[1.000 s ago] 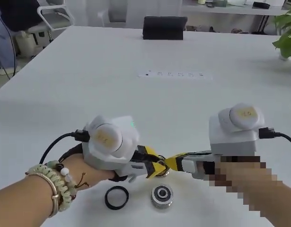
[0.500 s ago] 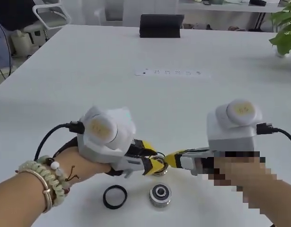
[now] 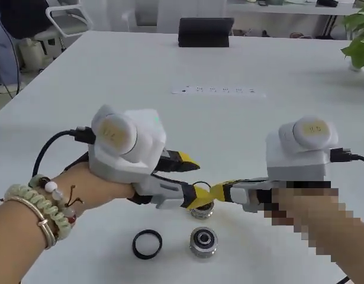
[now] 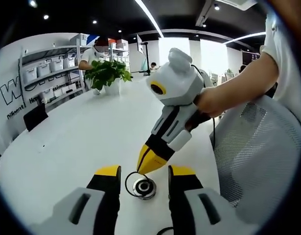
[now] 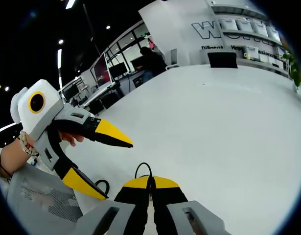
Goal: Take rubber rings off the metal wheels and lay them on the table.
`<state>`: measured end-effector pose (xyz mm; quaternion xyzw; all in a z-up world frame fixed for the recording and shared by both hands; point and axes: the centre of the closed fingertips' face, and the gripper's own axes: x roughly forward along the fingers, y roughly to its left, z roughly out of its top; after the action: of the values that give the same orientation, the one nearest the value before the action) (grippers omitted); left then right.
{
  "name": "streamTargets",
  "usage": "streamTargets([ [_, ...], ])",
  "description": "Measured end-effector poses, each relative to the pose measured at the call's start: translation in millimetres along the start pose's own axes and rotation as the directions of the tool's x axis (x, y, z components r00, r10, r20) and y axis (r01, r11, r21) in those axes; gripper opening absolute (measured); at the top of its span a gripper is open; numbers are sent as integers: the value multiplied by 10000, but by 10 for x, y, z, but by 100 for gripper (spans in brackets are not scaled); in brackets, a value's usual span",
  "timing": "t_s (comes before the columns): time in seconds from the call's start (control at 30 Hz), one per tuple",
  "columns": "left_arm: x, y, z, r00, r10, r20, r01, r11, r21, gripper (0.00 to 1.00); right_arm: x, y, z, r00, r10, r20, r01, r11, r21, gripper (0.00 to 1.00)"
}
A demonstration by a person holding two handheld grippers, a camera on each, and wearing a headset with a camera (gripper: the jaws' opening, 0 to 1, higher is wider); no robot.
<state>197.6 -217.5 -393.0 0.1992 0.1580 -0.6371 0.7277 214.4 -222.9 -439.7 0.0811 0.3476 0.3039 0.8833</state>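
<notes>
Right gripper jaws pinch a thin black ring, partly off the shiny wheel. Left gripper jaws gape around it

A dark screen stands at the far edge of the white table. Beyond the table's far left corner is a white chair, at its far right a green plant. Long ceiling lights shine above the table.
</notes>
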Motion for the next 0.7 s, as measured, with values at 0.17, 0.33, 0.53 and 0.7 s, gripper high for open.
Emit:
streamTargets([
  [0.17, -153, -21, 120, 10000, -68, 71, 68, 10000, 49, 43, -28, 72, 86, 9996, 141, 230, -138, 9998, -144, 0],
  [0.33, -386, -58, 161, 10000, 5, 48, -7, 9994, 342, 47, -41, 133, 143, 9989, 283, 379, -276, 9994, -196, 0],
  [0.53, -695, -52, 114, 9989, 454, -145, -445, 9974, 570, 56, -49, 222, 204, 9971, 575, 500, -559, 9979, -341, 0],
  [0.7, -895, -45, 34, 9961, 856, -209, -846, 9955, 438, 61, -62, 329, 237, 9949, 830, 579, -801, 9955, -506, 0],
])
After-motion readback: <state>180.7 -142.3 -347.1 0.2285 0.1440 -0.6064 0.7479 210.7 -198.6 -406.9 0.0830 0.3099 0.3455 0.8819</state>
